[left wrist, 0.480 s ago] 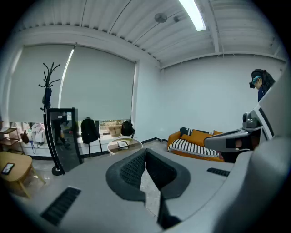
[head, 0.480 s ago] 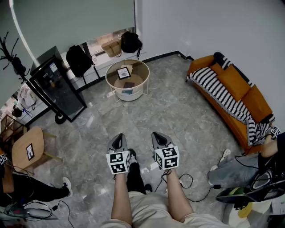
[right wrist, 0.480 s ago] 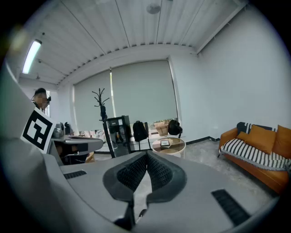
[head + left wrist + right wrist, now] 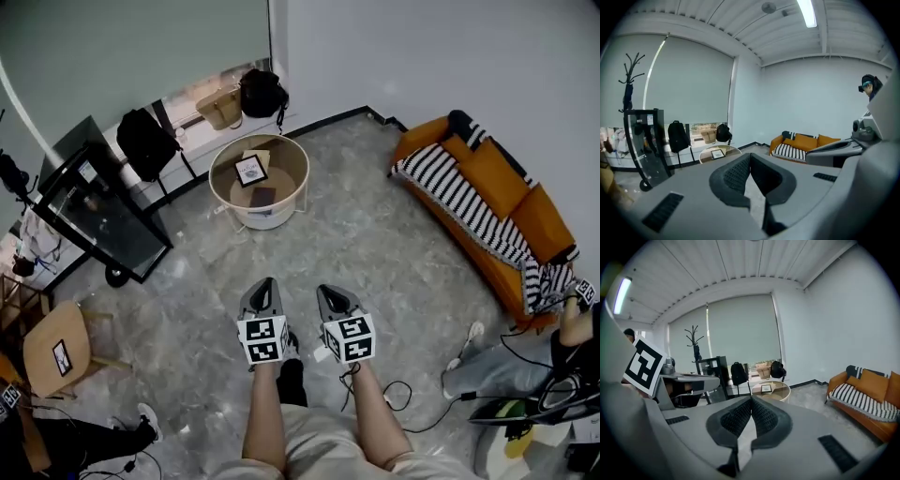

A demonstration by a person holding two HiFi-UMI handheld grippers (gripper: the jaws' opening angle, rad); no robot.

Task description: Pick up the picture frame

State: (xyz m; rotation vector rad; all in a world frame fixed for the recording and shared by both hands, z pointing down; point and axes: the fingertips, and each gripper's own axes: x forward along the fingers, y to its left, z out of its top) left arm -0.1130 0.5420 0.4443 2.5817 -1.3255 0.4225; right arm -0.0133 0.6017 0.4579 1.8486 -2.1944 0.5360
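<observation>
Both our left gripper and right gripper are clenched on nothing. We should approach the round table, then open 1 gripper around the picture frame by its edge.

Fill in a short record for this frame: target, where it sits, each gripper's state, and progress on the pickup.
target: picture frame
location: lying on the round table, across the floor from the person
left gripper: shut, empty
right gripper: shut, empty
progress: frame not yet reached, both grippers held out over the bare floor
nearby: orange sofa to the right
</observation>
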